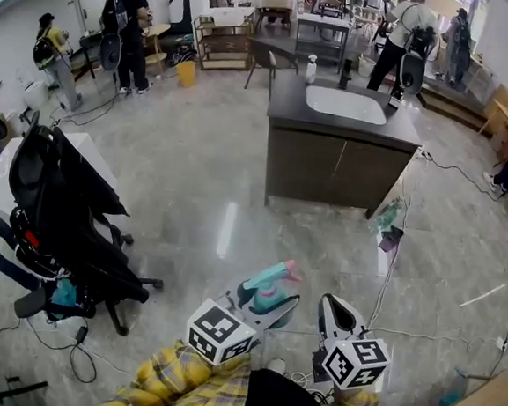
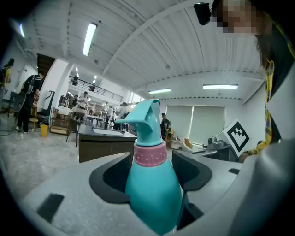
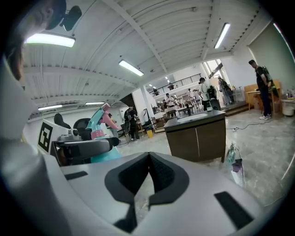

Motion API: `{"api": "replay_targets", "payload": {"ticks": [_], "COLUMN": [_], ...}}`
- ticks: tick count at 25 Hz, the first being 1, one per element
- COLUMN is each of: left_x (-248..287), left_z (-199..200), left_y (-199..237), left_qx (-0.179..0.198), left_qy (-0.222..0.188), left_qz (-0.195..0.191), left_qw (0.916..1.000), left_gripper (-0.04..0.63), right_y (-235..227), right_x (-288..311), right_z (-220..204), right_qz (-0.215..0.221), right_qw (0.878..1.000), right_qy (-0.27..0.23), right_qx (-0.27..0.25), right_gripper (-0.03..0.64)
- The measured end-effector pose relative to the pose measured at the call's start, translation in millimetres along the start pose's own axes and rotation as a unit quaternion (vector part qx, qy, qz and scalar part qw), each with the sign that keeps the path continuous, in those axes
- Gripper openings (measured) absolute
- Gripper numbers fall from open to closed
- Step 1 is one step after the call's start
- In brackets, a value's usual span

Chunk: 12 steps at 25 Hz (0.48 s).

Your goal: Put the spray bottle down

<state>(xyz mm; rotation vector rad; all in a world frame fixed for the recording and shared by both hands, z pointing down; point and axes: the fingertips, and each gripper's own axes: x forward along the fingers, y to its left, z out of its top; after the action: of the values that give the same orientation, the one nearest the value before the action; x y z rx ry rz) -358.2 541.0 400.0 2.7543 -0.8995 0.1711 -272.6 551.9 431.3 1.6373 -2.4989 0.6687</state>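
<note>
Where the yellow plaid sleeves fill the bottom of the head view, the two marker cubes sit side by side. The left hand-held gripper is clamped on the teal spray bottle, its jaws spread wide round the fat body, one pad on each side. The bottle stands upright between them, its pink collar and teal nozzle rising above the jaws, carried in the air over the grey floor. The right hand-held gripper, just beside it, has its jaw tips pressed together on nothing (only floor shows through the slit below them). Off to the left stands a black office chair. Farther ahead is a dark worktop with a white basin and a small bottle on it. Beyond that, people stand among shelves and tables.
</note>
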Motion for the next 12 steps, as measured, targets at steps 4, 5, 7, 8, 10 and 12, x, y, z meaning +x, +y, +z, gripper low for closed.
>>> {"api": "replay_targets", "payload": {"ticks": [4,5,7,8,10,12], "left_x": [6,8,13,16,22,28], "left_z": [-2,-2,-1,-1,0,-2], "left_y": [-4,-6,-9,-11,-16,-23], "left_qx": [-0.003,-0.003,-0.004,-0.004,-0.004,-0.002], "left_qy": [0.001,0.001,0.002,0.002,0.002,0.0], "left_qz": [0.004,0.005,0.005,0.005,0.004,0.003], "left_qw": [1.0,1.0,1.0,1.0,1.0,1.0], "left_gripper": [0.278,0.278,0.278,0.278,0.278,0.278], "right_y": [-7,-10,-15,-18,-26,-35], "right_x": [-4,-5,-8,-10,-14,-20], "right_z": [1,1,1,1,1,0], "right_qz": [0.004,0.005,0.004,0.003,0.001,-0.002], "right_qw": [1.0,1.0,1.0,1.0,1.0,1.0], "right_qy": [-0.003,-0.003,0.0,0.001,0.004,0.005], "right_qx": [0.015,0.016,0.015,0.014,0.013,0.011], "right_gripper": [0.006,0.006,0.006,0.006,0.006,0.006]}}
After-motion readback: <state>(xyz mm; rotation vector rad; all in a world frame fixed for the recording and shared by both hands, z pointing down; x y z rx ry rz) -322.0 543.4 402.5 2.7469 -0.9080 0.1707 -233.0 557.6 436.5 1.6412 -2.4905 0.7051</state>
